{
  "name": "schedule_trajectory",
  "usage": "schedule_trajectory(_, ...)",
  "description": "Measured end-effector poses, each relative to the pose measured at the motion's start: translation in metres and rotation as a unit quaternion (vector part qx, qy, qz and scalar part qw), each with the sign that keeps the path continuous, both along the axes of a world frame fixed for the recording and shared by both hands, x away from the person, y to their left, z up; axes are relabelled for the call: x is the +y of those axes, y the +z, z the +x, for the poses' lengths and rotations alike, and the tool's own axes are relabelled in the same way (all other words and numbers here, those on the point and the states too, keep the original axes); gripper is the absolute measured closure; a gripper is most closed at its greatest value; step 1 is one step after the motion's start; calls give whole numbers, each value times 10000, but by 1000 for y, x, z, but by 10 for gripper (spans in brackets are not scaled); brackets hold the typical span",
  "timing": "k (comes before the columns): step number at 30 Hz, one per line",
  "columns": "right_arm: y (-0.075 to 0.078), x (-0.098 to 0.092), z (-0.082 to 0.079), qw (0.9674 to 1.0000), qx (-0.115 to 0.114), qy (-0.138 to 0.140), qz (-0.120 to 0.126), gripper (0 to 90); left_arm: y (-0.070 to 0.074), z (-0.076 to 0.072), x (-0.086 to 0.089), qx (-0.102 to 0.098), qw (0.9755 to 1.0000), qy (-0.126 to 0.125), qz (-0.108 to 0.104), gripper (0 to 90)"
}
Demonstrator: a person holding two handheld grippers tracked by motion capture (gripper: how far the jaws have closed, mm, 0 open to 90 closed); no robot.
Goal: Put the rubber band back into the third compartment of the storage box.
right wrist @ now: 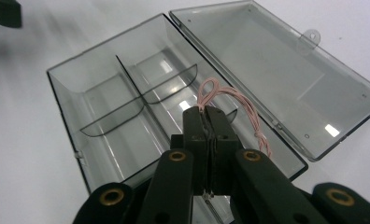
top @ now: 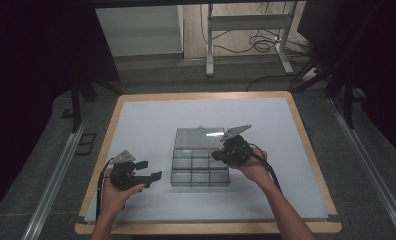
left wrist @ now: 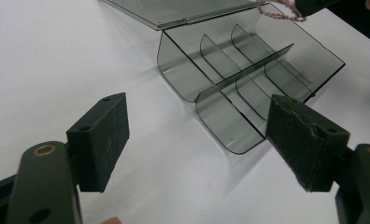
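A clear plastic box [top: 200,162] with dividers sits open in the middle of the white table [top: 146,125], its lid [right wrist: 276,74] folded flat behind it. The right gripper [right wrist: 208,112] hangs over the box's compartments, its jaws pressed together on a small loop of pink string [right wrist: 230,100], which dangles above the tray. The left gripper [top: 151,170] rests on the table just left of the box, jaws spread wide with nothing between them.
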State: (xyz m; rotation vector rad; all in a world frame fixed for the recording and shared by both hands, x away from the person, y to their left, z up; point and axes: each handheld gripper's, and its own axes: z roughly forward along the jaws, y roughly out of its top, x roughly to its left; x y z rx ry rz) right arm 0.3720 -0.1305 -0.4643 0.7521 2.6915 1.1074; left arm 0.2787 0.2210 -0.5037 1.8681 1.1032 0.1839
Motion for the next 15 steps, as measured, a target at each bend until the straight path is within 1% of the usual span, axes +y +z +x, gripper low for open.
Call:
schedule_trajectory(9,-14,2,6,9998,127,-50,-162,864,0,0,0,7,10000,-7,15,217)
schedule_trajectory(15,-21,1,8,9994,105,-105,-304,862,0,0,0,9,10000,-13,-4,217)
